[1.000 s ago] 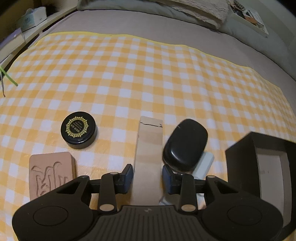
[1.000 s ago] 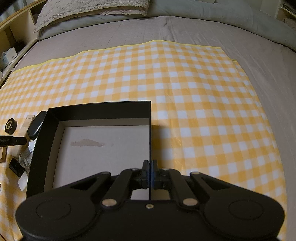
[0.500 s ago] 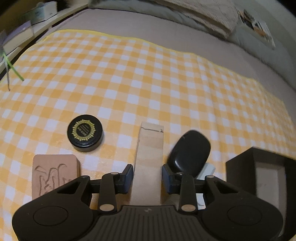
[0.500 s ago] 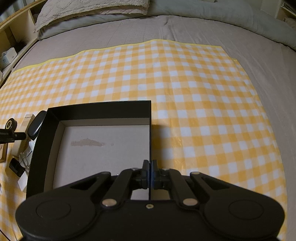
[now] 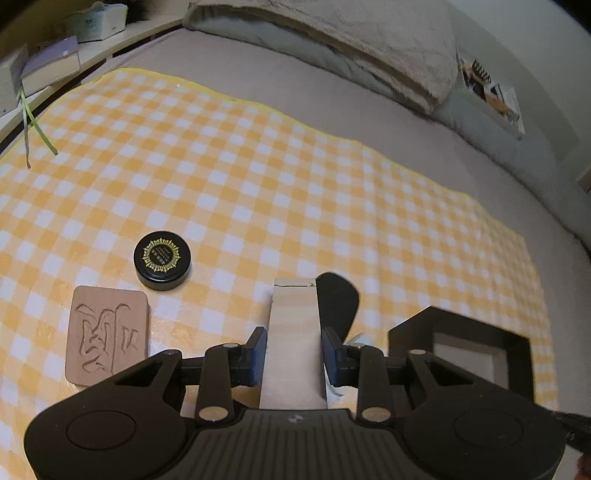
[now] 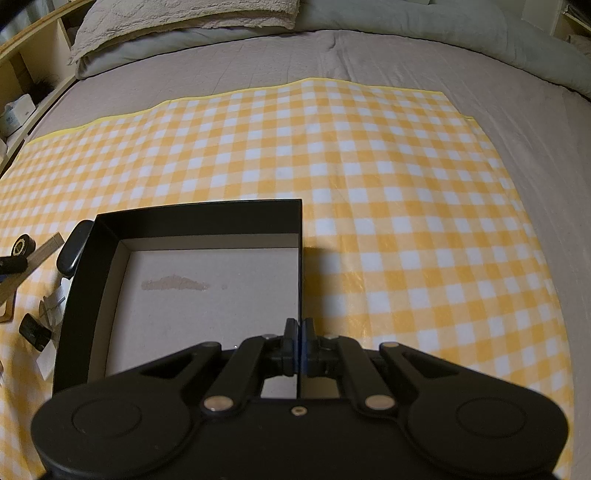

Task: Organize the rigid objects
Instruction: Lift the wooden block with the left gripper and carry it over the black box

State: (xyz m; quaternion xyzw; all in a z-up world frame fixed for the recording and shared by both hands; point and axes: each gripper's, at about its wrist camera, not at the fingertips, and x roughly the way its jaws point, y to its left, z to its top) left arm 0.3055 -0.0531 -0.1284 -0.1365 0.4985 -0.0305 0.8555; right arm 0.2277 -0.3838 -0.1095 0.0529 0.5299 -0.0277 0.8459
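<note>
My left gripper (image 5: 293, 343) has its jaws closing on a long beige cardboard box (image 5: 293, 317), pads pressing its two sides; the box is lifted off the yellow checked cloth. A black oval case (image 5: 340, 306) lies just right of it, partly hidden behind the box. A round black tin with a gold emblem (image 5: 163, 260) and a carved wooden plaque (image 5: 107, 338) lie to the left. My right gripper (image 6: 299, 347) is shut on the right wall of the open black tray box (image 6: 199, 212), which is empty inside. The same black tray box (image 5: 461, 328) shows at the right of the left wrist view.
The checked cloth (image 6: 406, 184) covers a grey bed, with pillows along the far edge. Left of the tray box lie a small black item (image 6: 35, 332) and pale packets (image 6: 55, 302). Shelves with boxes (image 5: 96, 22) run along the left side.
My left gripper has risen with the beige box, which now overlaps the black oval case, and has rolled a little. The right gripper and the tray box have kept still.
</note>
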